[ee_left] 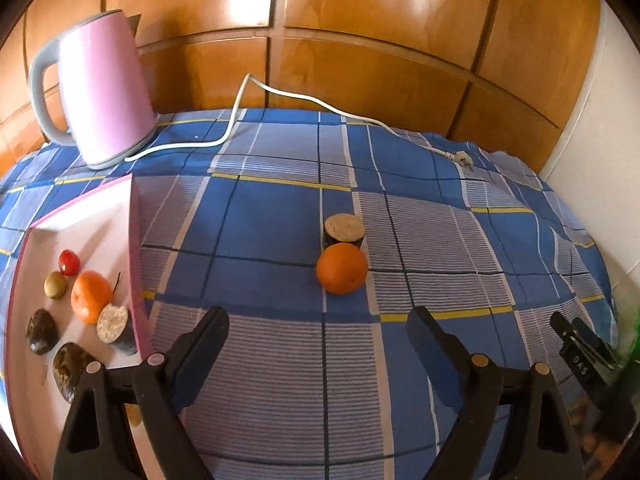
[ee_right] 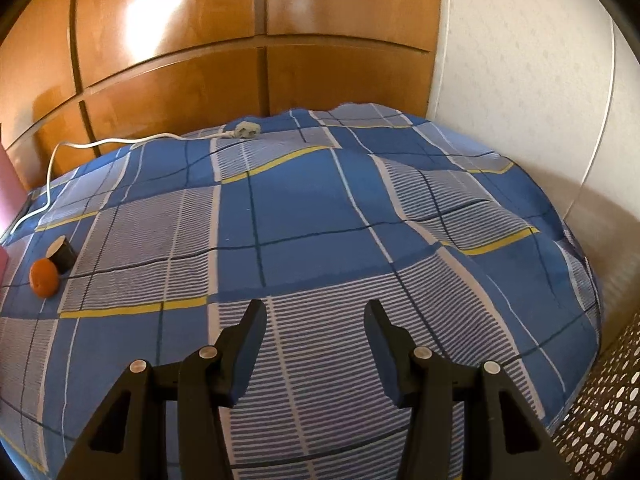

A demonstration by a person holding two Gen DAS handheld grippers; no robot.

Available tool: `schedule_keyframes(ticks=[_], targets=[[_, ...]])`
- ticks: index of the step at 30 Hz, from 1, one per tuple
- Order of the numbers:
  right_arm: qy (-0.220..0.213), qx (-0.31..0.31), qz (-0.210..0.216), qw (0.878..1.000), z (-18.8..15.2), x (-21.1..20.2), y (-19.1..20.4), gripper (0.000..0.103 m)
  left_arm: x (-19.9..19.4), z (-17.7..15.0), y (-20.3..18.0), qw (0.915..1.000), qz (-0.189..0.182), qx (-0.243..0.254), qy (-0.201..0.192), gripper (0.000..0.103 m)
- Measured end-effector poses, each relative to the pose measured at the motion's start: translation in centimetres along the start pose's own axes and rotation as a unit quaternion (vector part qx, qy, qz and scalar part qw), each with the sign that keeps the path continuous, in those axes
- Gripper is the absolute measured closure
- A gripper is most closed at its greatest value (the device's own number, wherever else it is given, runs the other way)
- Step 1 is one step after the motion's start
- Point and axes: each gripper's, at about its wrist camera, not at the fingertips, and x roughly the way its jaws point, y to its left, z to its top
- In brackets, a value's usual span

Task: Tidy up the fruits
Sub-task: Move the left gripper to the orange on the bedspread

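Fruits are split between two places. On the checked blue cloth (ee_left: 280,208) an orange (ee_left: 342,268) lies loose, and touching it at its 12 o'clock stands a short dark cylinder with a pale cut top (ee_left: 344,232). The rest sit in a pink tray (ee_left: 134,240) at 9 o'clock in the left wrist view — a small red fruit (ee_left: 69,262), a small greenish one (ee_left: 55,285), a second orange (ee_left: 91,297), a second dark cylinder (ee_left: 116,328) touching that orange, and two dark brown lumps (ee_left: 41,331) near the tray's front.

The left gripper (ee_left: 318,322) has its jaws spread wide with nothing between them; the loose orange lies just beyond the fingertips at 12 o'clock, not touched. The right gripper (ee_right: 316,312) stands partly open over bare cloth and holds nothing — the loose orange (ee_right: 45,278) is well away from it at 9 o'clock.

A pink kettle (ee_left: 102,96) stands at 10 o'clock beyond the tray, its white cord (ee_left: 304,100) trailing across the cloth to a plug (ee_left: 464,160) at 2 o'clock. Wooden panels (ee_left: 360,20) rise behind the table.
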Motion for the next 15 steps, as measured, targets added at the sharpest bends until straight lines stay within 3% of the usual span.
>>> schedule_keyframes(ticks=[7, 15], targets=[[-0.004, 0.045, -0.017, 0.999, 0.4, -0.1, -2.0, 0.052, 1.6, 0.6, -0.5, 0.9999, -0.01, 0.005, 0.013, 0.013], [-0.003, 0.051, -0.024, 0.998, 0.5, 0.2, -2.8, 0.052, 2.7, 1.5, -1.3, 0.9996, -0.013, 0.021, 0.009, 0.016]])
